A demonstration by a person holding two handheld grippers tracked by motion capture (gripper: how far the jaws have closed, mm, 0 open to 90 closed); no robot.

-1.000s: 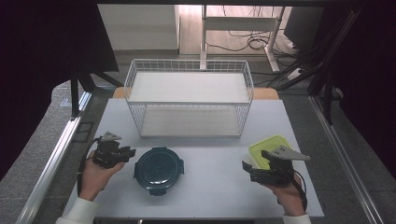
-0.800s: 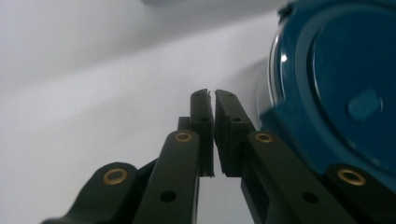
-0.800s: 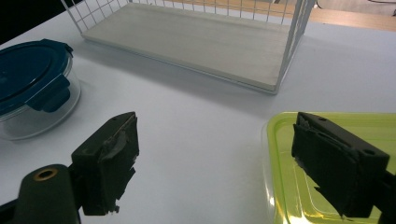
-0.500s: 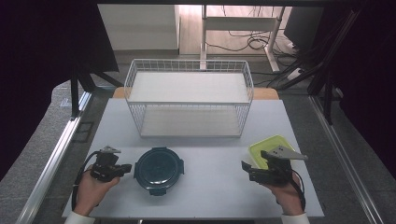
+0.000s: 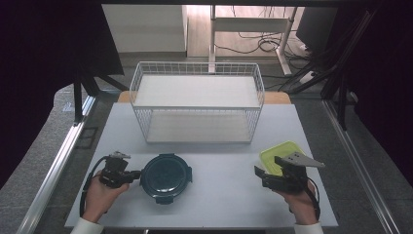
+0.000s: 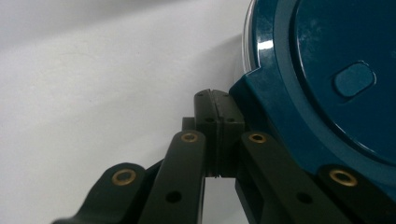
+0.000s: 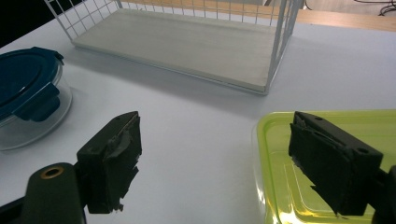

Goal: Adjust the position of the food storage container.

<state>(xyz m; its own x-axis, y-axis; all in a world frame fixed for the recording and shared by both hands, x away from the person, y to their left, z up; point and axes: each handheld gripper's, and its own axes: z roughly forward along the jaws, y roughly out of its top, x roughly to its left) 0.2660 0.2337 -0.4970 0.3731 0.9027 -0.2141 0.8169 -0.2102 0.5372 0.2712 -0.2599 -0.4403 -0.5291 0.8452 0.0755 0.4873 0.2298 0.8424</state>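
Observation:
A round clear container with a dark blue clip lid [image 5: 165, 176] sits on the white table [image 5: 219, 204], front left of centre. My left gripper [image 5: 135, 174] lies just left of it and is shut. In the left gripper view its pads [image 6: 217, 119] press together with nothing between them, right against the lid's side latch [image 6: 261, 112]. My right gripper [image 5: 269, 166] stands open at the front right. One of its jaws hangs over the edge of a yellow-green lidded container [image 7: 327, 163], and the other is over bare table.
A white wire basket rack [image 5: 197, 102] with a pale board floor [image 7: 187, 42] stands at the back middle of the table. A cable [image 5: 90, 180] loops from the left gripper beside the person's hand. Metal rails run along both table sides.
The left gripper has come back toward the person and then slid right, up to the blue lid's side latch. The right gripper has stayed in place.

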